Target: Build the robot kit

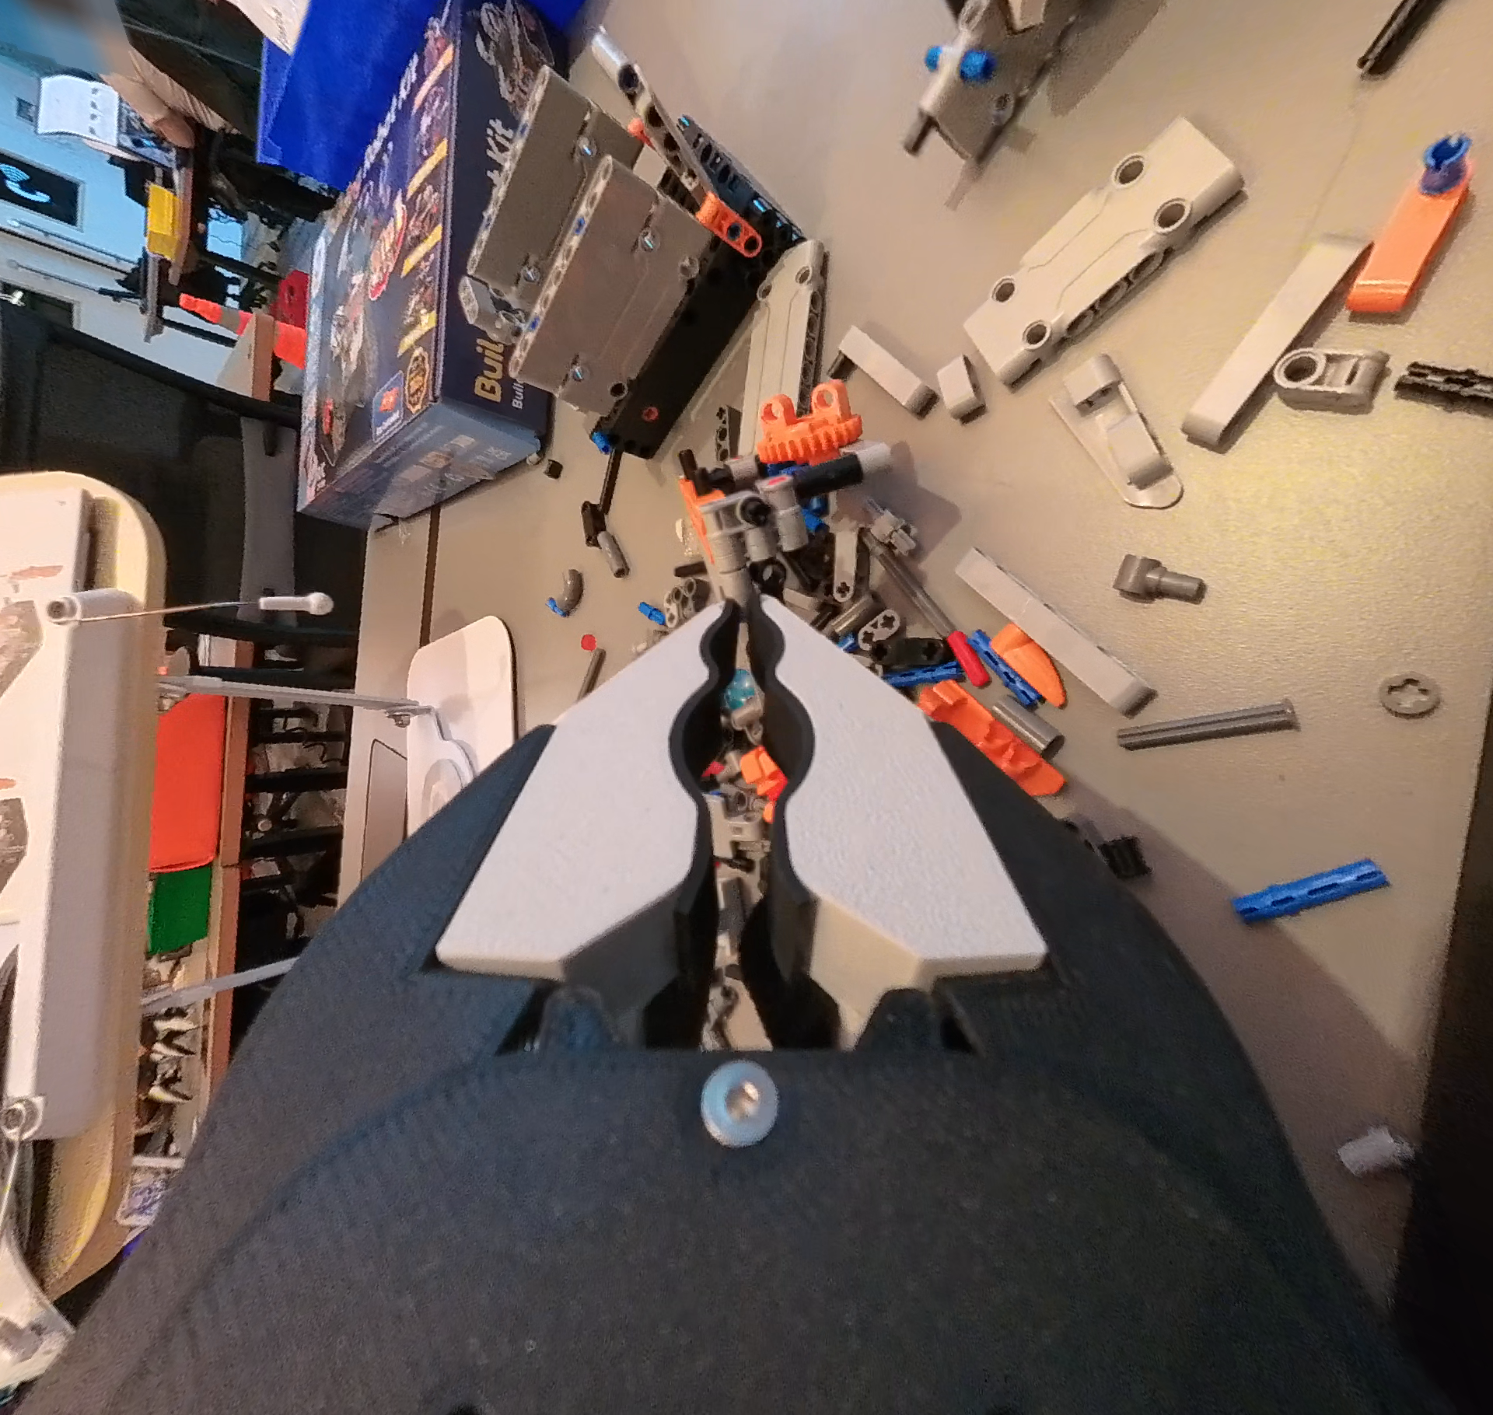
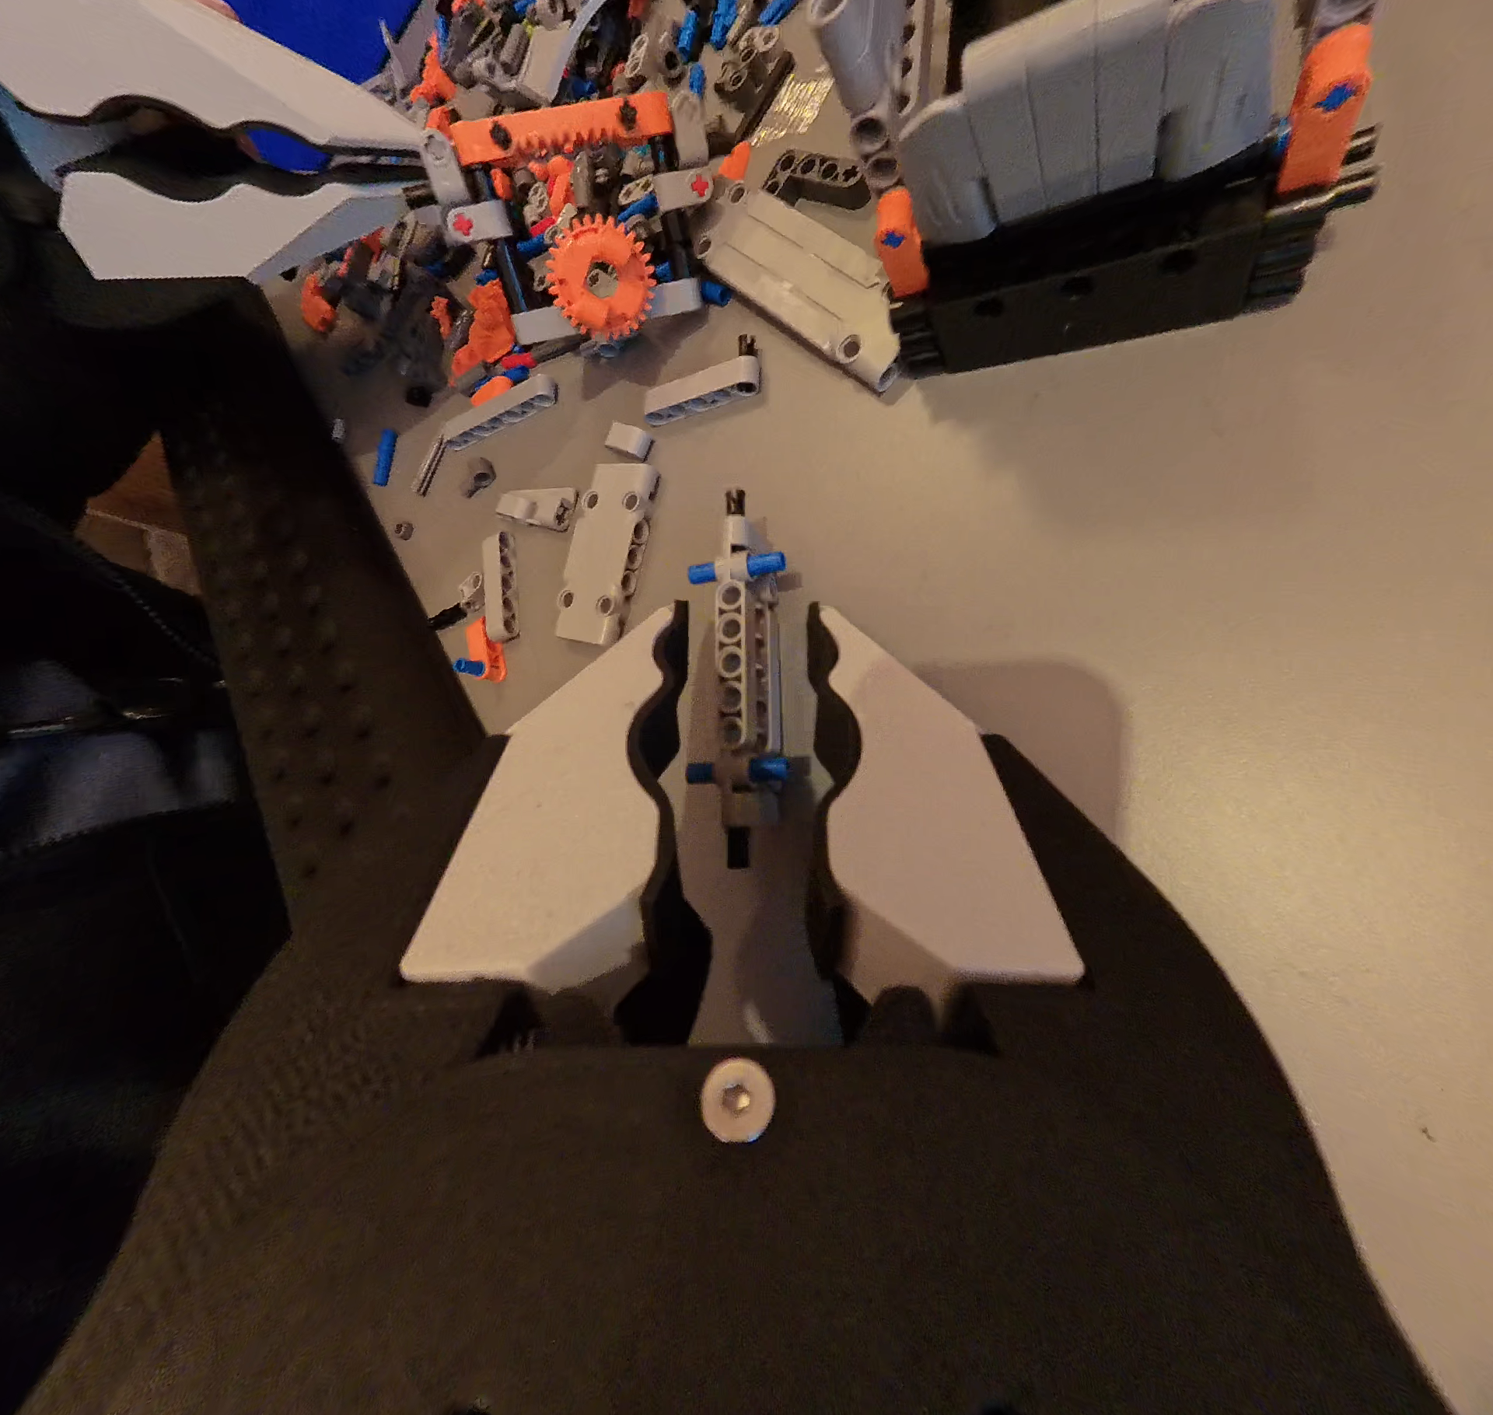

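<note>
My left gripper (image 1: pixel 742 615) is shut on a grey connector at the corner of a small frame assembly (image 1: pixel 775 488) with an orange gear rack. The right wrist view shows the same assembly (image 2: pixel 565 221) with its orange gear wheel (image 2: pixel 599 278), held at its left corner by the left gripper (image 2: pixel 416 164). My right gripper (image 2: pixel 747 618) is open low over the table. A grey holed beam with blue pins (image 2: pixel 747 673) lies lengthwise between its fingers, touching neither.
A large grey-and-black model (image 2: pixel 1091 205) stands at the back right, also in the left wrist view (image 1: pixel 598 286). A heap of loose parts (image 2: pixel 606 19) lies behind the assembly. Grey panels (image 1: pixel 1099 245) and beams are scattered about. A printed kit box (image 1: pixel 404 326) stands near the table edge. My right fingertips sit around 15 cm from my left ones.
</note>
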Action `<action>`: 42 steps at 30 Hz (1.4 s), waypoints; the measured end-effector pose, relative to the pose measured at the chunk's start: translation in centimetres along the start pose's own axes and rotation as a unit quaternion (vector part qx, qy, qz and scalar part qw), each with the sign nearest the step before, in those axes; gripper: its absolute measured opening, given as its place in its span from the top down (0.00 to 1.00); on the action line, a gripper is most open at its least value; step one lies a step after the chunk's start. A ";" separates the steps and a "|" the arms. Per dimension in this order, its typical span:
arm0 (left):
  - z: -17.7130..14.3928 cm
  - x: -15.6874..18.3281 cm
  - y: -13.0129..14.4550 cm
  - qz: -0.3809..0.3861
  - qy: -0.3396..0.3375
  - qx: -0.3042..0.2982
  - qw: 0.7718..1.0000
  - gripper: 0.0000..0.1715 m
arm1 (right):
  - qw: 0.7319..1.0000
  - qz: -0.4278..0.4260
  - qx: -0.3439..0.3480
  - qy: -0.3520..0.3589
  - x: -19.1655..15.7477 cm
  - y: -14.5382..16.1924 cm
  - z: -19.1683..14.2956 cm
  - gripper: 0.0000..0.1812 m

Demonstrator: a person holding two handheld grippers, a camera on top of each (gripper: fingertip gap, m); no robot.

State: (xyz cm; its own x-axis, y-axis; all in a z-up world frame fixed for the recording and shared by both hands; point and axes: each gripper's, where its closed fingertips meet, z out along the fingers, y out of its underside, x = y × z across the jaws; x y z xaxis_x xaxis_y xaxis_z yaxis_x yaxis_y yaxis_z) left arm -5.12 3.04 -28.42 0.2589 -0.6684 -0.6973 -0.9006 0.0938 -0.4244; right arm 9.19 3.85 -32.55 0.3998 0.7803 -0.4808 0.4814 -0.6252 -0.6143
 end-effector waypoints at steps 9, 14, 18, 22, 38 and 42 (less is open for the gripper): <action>0.3 -0.3 -0.3 -0.014 0.019 0.001 1.000 1.00 | 0.984 -0.158 0.046 0.070 -4.5 -5.0 -0.2 0.82; 1.0 0.4 1.1 -0.091 0.099 -0.007 0.991 1.00 | 0.975 -0.217 -0.006 0.051 -7.4 -5.5 4.7 0.82; 1.2 0.6 1.7 -0.153 0.141 0.005 0.978 0.97 | 0.965 -0.251 -0.027 0.068 -7.8 -6.0 7.6 0.83; 1.8 1.6 1.8 -0.195 0.187 0.018 0.963 0.99 | 0.955 -0.269 -0.058 0.107 -6.7 -5.8 9.4 0.87; 0.6 -0.5 1.1 -0.261 0.187 0.084 0.943 0.99 | 0.938 -0.329 -0.020 0.109 -7.5 -7.3 8.0 0.93; -0.3 -2.5 1.0 -0.292 0.160 0.112 0.936 0.95 | 0.929 -0.360 0.002 0.088 -8.6 -8.4 6.4 0.93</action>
State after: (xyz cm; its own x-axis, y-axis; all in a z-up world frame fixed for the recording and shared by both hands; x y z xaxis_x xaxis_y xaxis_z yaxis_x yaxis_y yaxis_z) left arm -6.79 4.62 -26.90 0.5336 -0.8379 -0.1147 -0.5327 -0.2276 -0.8152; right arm -3.26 2.44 -27.23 0.0968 0.9815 0.1654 0.6702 0.0585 -0.7399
